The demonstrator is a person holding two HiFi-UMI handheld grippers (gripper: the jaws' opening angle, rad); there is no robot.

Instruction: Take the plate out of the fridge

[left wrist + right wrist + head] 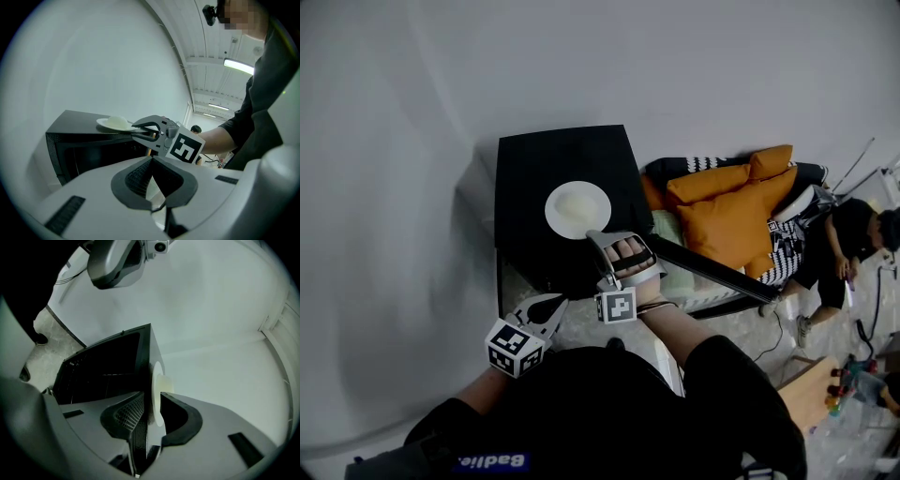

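Plate (577,208) sits on top of fridge (534,159), so it looks to be out already. R tongs (595,236) stand apart round its near rim, not pinching. Back them off level w/o nudging the rim. L tongs (555,304) look together and empty, so keep them clear.

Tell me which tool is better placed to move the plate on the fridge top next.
Probably right. The right tool straddles the rim of the plate; the left tool sits back, shut, clear of the fridge.
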